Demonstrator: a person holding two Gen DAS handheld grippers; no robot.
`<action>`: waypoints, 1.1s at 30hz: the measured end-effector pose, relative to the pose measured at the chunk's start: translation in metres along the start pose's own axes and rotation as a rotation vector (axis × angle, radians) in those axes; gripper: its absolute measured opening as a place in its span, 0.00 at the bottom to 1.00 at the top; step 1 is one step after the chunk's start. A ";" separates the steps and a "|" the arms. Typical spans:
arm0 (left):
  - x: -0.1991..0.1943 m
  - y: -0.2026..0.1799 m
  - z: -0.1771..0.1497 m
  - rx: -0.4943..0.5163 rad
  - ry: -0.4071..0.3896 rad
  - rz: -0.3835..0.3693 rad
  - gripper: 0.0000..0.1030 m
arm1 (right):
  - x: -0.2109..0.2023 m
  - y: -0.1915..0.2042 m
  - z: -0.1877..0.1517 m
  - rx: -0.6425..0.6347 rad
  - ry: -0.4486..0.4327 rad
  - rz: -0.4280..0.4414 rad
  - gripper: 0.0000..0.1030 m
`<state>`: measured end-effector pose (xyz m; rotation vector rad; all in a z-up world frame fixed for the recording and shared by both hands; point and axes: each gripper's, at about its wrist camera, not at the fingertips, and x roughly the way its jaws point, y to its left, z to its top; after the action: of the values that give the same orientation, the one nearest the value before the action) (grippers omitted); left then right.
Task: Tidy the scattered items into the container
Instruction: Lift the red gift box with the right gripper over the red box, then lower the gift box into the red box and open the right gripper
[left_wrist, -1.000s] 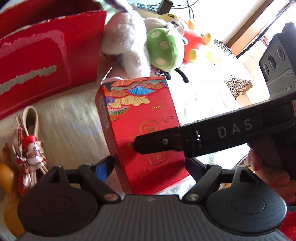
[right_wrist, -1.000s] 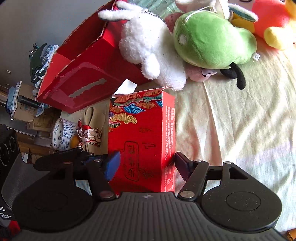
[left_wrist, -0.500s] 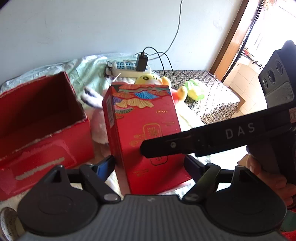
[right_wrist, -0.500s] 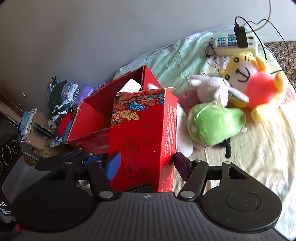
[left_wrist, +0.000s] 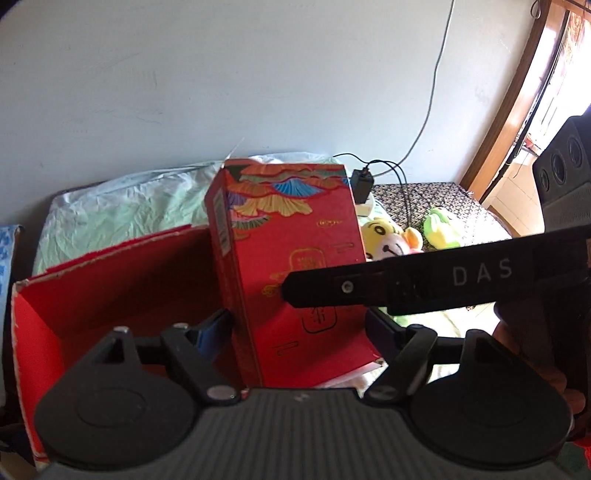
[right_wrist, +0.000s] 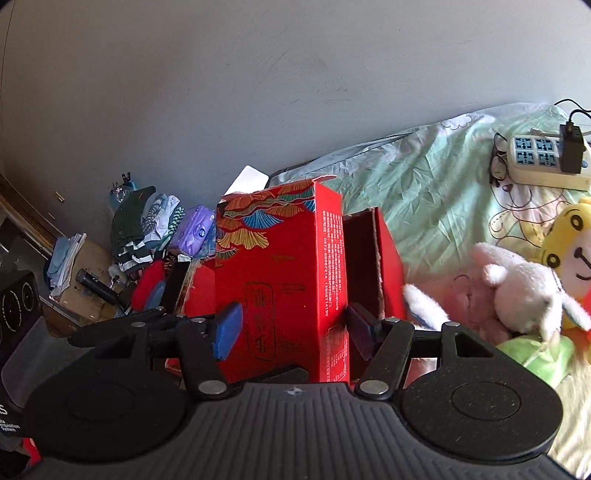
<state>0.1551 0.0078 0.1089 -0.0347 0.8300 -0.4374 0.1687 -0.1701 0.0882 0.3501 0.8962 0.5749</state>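
A tall red gift box (left_wrist: 295, 258) with fan patterns hangs upright in the air, gripped from two sides. My left gripper (left_wrist: 297, 332) is shut on its wide faces, and my right gripper (right_wrist: 293, 332) is shut on the gift box (right_wrist: 280, 280) across its narrower width. A black finger of the right gripper (left_wrist: 406, 284) crosses the box's front in the left wrist view. Just behind and below the gift box stands the open red cardboard container (left_wrist: 110, 288), whose far wall (right_wrist: 388, 254) shows in the right wrist view.
Plush toys lie on the bed to the right: a white rabbit (right_wrist: 524, 291), a yellow tiger (right_wrist: 569, 247) and a green one (right_wrist: 543, 358). A power strip (right_wrist: 543, 162) sits by the wall. Folded clothes (right_wrist: 147, 229) are piled at the left, and a speaker (left_wrist: 561, 177) stands at the right.
Both grippers have lifted the gift box off the bed and carried it toward the red container. The plush toys have dropped away to the right, and the wall now fills the upper view.
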 end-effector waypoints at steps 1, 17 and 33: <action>0.001 0.009 0.003 0.000 0.008 0.009 0.76 | 0.009 0.006 0.002 -0.011 0.006 -0.002 0.63; 0.075 0.118 -0.022 -0.137 0.324 0.048 0.76 | 0.147 0.029 -0.004 -0.025 0.374 -0.078 0.64; 0.142 0.143 -0.036 -0.260 0.637 -0.018 0.75 | 0.202 0.010 -0.005 -0.050 0.591 -0.202 0.60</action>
<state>0.2654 0.0876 -0.0440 -0.1491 1.5126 -0.3555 0.2610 -0.0400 -0.0370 0.0346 1.4632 0.5179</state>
